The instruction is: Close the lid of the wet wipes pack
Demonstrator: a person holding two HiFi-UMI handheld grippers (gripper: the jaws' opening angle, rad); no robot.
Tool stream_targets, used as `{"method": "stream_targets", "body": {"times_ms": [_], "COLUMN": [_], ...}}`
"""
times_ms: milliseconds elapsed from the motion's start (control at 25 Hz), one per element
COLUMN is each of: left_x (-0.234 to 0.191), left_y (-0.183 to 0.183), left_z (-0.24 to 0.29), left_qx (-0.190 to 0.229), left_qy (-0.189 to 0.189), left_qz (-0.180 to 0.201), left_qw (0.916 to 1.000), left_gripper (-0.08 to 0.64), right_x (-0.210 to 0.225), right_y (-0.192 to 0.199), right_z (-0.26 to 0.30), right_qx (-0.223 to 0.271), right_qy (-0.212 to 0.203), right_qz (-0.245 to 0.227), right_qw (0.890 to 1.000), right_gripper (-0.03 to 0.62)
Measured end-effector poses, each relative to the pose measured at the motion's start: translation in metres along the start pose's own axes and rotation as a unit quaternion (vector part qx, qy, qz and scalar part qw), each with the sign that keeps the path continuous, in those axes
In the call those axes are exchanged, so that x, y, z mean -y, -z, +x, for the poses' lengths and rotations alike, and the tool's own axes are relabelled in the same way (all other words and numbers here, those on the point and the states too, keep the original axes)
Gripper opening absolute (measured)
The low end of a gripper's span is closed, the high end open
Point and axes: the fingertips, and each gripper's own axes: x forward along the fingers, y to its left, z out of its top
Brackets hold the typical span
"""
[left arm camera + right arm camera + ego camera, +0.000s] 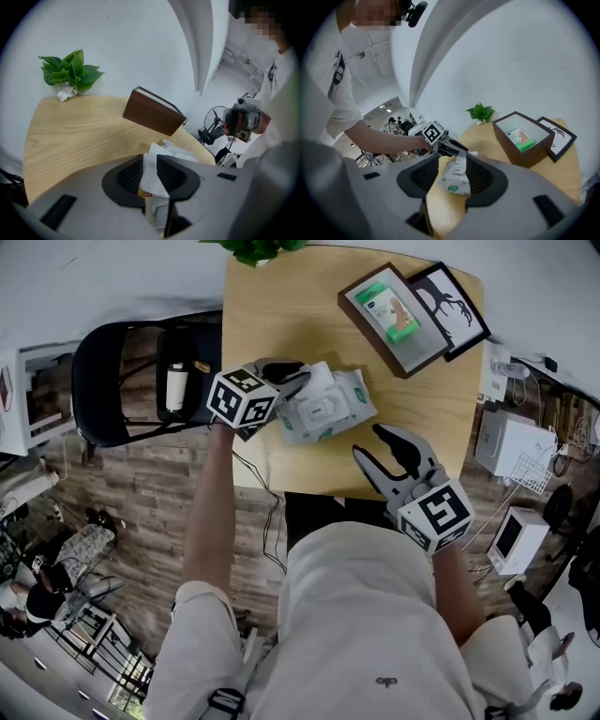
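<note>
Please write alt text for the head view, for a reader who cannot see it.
Seen from above, the left gripper pinches the left end of a wipes pack on a wooden table. The right gripper hangs open near the table's front edge, empty.

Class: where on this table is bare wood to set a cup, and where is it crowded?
Bare: the far-left stretch of table between plant, brown box and wet wipes pack; the near-right strip between box and right hand-held gripper. Crowded: far-right corner, box beside picture frame; mid-left, where the left hand-held gripper grips the pack.
</note>
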Motion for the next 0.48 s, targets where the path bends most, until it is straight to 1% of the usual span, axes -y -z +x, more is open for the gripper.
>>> {"method": "stream_targets", "body": {"times_ms": [280,480], "left_x": [0.002,0.005], "left_y": [-0.005,-0.008], "left_z": [-0.006,-0.011], "left_qx": [0.007,0.011], "left_qy": [-0.005,-0.008], "left_qz": [0.005,0.007], "left_qw": [1.0000,0.9999], "left_gripper": [0.060,0.050], "right_x": [-0.002,-0.005], "right_y": [0.000,-0.003], "right_z": [-0.002,-0.004], "right_qx": [0.001,0.002], "right_qy": [-0.004,-0.008], "right_qz": [-0.005,-0.009], "right_qw": [1.000,1.000], "right_gripper": [0.167,0.166]}}
